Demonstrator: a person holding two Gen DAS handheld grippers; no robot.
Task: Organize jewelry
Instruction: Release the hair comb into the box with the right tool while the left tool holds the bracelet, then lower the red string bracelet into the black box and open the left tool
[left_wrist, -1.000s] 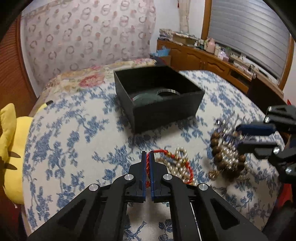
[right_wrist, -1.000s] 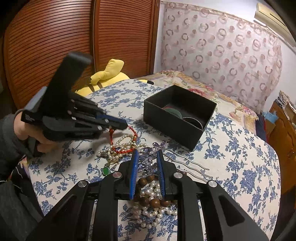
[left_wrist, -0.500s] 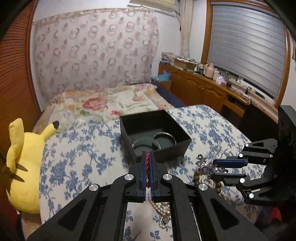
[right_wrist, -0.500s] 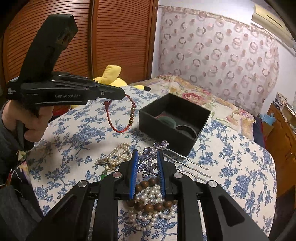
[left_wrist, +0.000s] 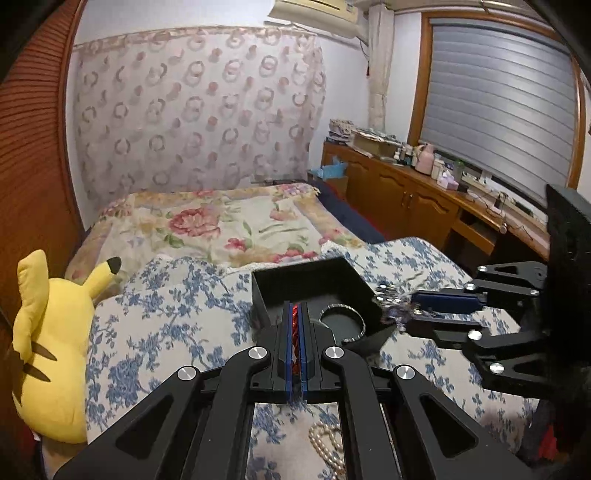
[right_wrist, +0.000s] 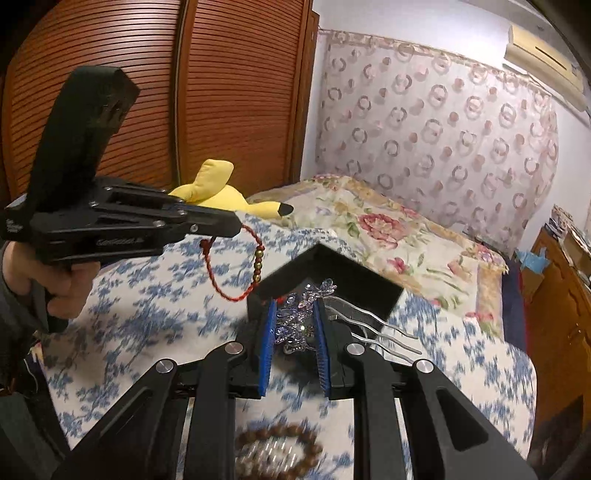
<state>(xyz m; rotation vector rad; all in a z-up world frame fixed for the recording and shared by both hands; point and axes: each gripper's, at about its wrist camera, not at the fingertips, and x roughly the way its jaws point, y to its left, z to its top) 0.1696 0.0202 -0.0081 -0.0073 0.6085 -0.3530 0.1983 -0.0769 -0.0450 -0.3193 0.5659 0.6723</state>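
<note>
My left gripper (left_wrist: 294, 308) is shut on a red cord bracelet (left_wrist: 294, 332); in the right wrist view the gripper (right_wrist: 236, 227) holds the bracelet (right_wrist: 236, 273) hanging in the air left of the black box (right_wrist: 332, 277). My right gripper (right_wrist: 295, 306) is shut on a purple crystal hair comb (right_wrist: 295, 321) with silver prongs, held above the box's near corner. In the left wrist view the right gripper (left_wrist: 399, 312) and the comb (left_wrist: 391, 299) sit at the right edge of the box (left_wrist: 280, 284), which holds a silver bangle (left_wrist: 341, 321).
A pearl necklace (left_wrist: 328, 446) and a brown bead bracelet (right_wrist: 280, 443) lie on the blue floral bedspread (left_wrist: 166, 325) below the grippers. A yellow plush toy (left_wrist: 48, 350) sits at the bed's left edge. A wooden dresser (left_wrist: 424, 199) stands to the right.
Both grippers have lifted off the bedspread and moved toward the black box. The red bracelet and the hair comb came up with them, leaving the pearls and brown beads behind.
</note>
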